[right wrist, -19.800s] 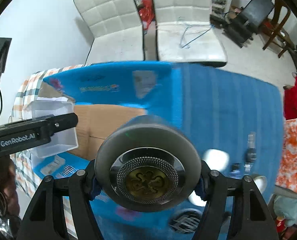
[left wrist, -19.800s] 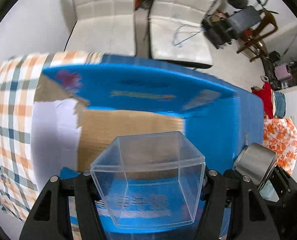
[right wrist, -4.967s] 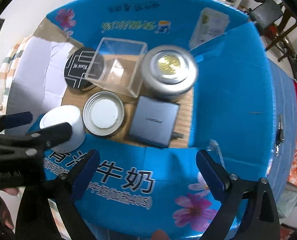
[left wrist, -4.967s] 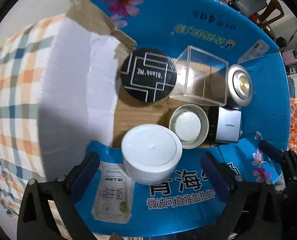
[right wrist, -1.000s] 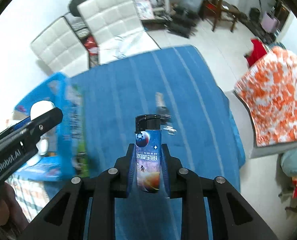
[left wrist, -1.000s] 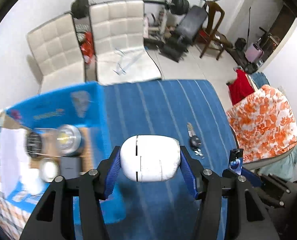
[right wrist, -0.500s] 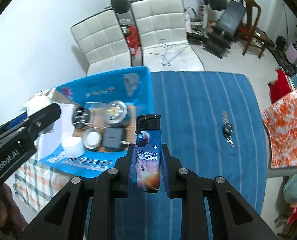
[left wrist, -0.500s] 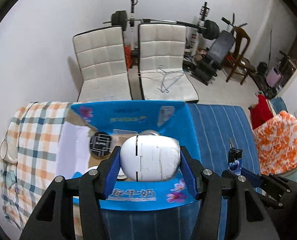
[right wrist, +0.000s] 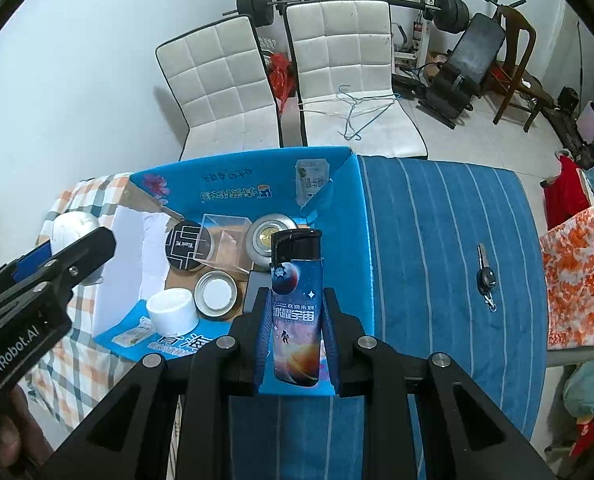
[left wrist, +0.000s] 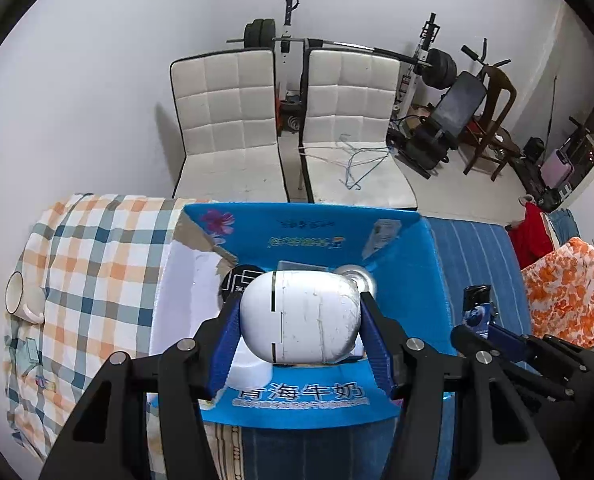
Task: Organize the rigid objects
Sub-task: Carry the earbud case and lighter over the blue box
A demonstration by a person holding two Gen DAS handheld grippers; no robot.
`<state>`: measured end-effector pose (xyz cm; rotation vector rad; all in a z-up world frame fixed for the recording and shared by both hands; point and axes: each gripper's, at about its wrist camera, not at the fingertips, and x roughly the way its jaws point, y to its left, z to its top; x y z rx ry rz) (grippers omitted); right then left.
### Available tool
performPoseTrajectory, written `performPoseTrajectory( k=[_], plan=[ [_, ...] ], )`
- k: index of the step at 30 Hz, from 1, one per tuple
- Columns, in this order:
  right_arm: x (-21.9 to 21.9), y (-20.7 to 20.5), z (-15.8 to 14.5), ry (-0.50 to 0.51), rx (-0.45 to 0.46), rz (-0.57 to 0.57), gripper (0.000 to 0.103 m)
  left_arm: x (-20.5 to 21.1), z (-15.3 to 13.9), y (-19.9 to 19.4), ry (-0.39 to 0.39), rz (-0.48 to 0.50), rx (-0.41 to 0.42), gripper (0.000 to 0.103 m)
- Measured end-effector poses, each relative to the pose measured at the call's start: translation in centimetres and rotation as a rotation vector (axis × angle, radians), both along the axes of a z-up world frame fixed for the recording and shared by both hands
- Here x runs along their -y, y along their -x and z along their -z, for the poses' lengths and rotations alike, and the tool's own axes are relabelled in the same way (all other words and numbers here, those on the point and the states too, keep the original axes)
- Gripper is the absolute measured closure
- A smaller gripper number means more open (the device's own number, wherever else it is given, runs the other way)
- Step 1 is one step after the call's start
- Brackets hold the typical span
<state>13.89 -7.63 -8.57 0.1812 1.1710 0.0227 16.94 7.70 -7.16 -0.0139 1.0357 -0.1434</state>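
Both hand-held grippers are loaded as I carry them above the blue box point(right wrist: 339, 216), left hand-held gripper point(left wrist: 299, 318) pinching a white case point(left wrist: 299, 316), right hand-held gripper point(right wrist: 296, 320) a lighter point(right wrist: 296, 308); several items already sit inside, while keys point(right wrist: 485, 278) wait on the bed point(right wrist: 437, 220).

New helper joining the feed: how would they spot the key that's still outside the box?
Find the blue striped cloth right of the blue box. The key lies alone on it, dark-headed with a silver blade, the only loose item there.

Box point(right wrist: 337, 216) floor is mostly taken: black disc point(right wrist: 187, 245), clear cube point(right wrist: 221, 242), tin point(right wrist: 271, 238), white jar point(right wrist: 173, 310), dish point(right wrist: 216, 294). Open flaps ring it. Striped cloth point(right wrist: 429, 240) right of box is bare except the key point(right wrist: 485, 278).
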Motion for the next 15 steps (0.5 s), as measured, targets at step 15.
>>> performPoseTrajectory(
  k=[15],
  plan=[
    [-2.4,-3.4,10.3,0.038,-0.195,-0.006,0.077,-5.3,9.9,-7.2,0.018,-0.006,-0.271,0.049]
  ],
)
